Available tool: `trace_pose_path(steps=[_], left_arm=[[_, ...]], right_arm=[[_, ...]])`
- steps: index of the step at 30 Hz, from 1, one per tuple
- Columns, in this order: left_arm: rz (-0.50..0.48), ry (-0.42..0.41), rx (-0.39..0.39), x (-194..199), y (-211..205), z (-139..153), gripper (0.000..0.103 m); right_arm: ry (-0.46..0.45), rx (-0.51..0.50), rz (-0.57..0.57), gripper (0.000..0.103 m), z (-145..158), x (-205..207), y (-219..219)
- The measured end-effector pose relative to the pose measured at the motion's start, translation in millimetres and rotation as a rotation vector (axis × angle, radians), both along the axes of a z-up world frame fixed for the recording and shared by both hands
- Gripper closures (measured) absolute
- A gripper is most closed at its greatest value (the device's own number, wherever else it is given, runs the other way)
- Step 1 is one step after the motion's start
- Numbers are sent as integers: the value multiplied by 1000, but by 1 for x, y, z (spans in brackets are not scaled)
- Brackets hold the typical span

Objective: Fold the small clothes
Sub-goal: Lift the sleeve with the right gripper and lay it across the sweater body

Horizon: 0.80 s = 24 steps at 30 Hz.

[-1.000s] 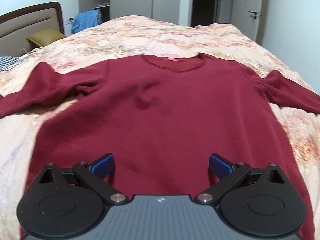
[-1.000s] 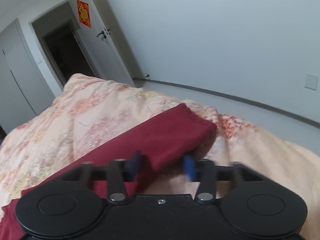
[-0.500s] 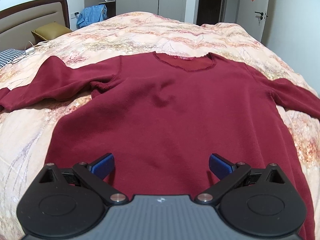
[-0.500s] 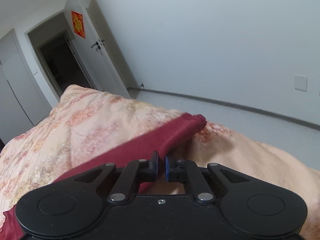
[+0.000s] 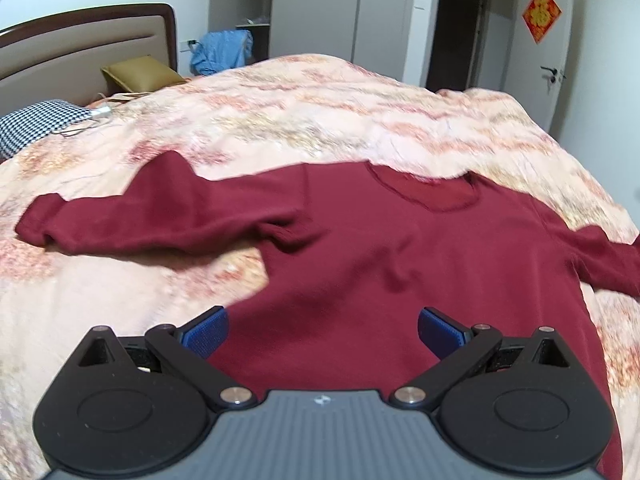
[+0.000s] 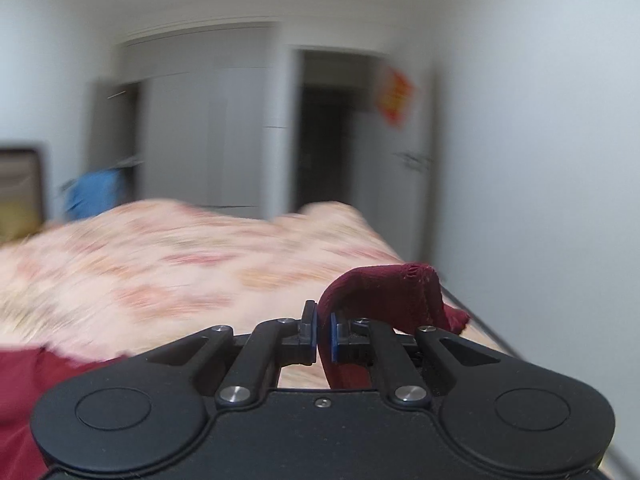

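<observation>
While the left gripper (image 5: 322, 330) hovers spread over the sweater (image 5: 400, 264), the right gripper (image 6: 323, 334) pinches its sleeve (image 6: 384, 296).

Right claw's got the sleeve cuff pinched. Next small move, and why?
Probably carry the cuff inward over the chest. The right claw is shut on the dark red knit sweater's sleeve end, already lifted off the peach floral quilt. The sweater's body lies flat, face up, so laying that sleeve across it looks like the first fold. The left claw is open, holding nothing.
</observation>
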<state>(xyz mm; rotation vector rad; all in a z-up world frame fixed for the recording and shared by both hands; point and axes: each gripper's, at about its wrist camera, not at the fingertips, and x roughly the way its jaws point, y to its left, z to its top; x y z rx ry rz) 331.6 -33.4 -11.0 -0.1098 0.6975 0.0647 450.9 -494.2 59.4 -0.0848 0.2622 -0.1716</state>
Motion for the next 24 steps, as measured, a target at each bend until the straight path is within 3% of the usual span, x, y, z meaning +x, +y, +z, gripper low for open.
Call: trace_pose_path(steps=[6,13,17,20,23,24], left_arm=[[68,-11,-2,0,34,4,0],[141,0,3,0,71,-4,0],[166,9,-2,3,82,-11,0],[169,4,-23,5,84,-15,0],[164,-11,-50,11,83,-16,0],[159,-21,-59,14,81,-16,0]], right_arm=[[86,-297,274,97,-18,44,149],[271,-599,527,97,-93,43,288],[343,-611,595,97,-120,36,312],[368,-568,631,83,-124,32,313],[366,-518,677,56,-121,26,306],[362,-495,688,41,-119,22,302]])
